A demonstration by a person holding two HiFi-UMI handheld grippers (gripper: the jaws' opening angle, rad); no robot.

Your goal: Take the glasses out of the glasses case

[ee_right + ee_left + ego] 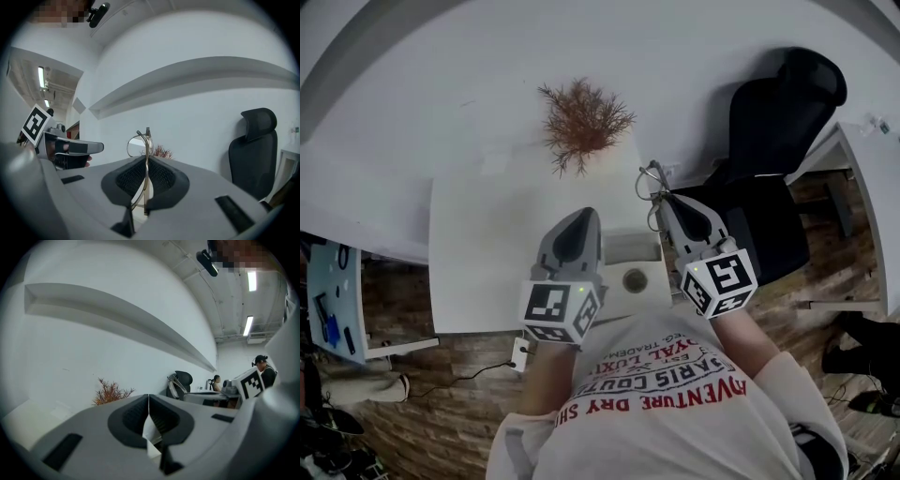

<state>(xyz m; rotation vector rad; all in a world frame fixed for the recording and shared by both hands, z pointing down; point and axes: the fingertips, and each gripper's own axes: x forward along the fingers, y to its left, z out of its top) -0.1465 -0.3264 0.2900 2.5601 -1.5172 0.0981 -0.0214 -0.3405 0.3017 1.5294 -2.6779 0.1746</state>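
My right gripper (660, 200) is shut on thin wire-framed glasses (649, 181), held in the air over the white table's (487, 234) right edge. In the right gripper view the glasses (140, 140) stand on edge between the shut pads, one lens ring above the tips. My left gripper (581, 217) hangs beside it, shut, with nothing visible between its jaws (148, 401). A pale grey case (630, 248) lies on the table between and below the two grippers, partly hidden by them. A round mark (635, 279) shows on the white piece in front of it.
A dried reddish plant (581, 122) stands at the table's far edge by the white wall. A black office chair (773, 159) stands right of the table. Brick-pattern floor surrounds the table. Other people sit at desks (216, 383) far off.
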